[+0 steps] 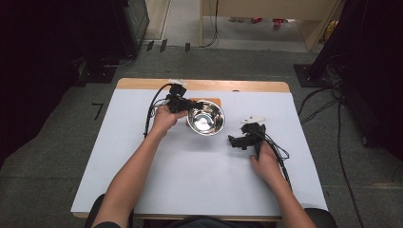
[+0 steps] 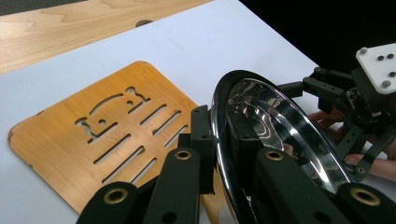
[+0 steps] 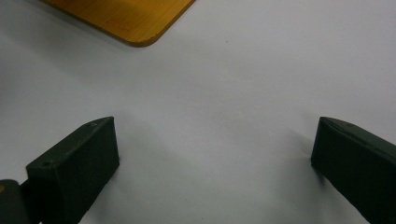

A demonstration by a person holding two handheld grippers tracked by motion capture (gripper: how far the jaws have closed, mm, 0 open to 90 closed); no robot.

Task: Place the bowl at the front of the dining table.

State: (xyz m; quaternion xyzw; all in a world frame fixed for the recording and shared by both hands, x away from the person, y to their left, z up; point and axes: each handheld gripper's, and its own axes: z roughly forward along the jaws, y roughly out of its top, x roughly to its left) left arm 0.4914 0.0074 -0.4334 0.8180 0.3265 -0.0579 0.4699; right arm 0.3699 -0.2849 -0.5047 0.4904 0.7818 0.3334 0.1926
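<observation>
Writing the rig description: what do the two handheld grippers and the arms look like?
Both grippers are black linkage frames with brass-coloured pivot bushings. The left gripper trails a black cable; the right gripper carries a pale three-cornered plate with dark dots and trails black cables too. Its fingers are blocky black pads. Forearms are unsleeved.

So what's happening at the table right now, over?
Left gripper clamped on shiny steel bowl rim. Right gripper open over white table. Slotted wooden board beside bowl.

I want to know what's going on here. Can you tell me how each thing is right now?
Left gripper: shut on the steel bowl's rim.
Steel bowl: empty, shiny, gripped at its rim and tilted.
Wooden board: flat on the white table, partly under the bowl.
Right gripper: open, nothing between its jaws.
Table: covered in white.
</observation>
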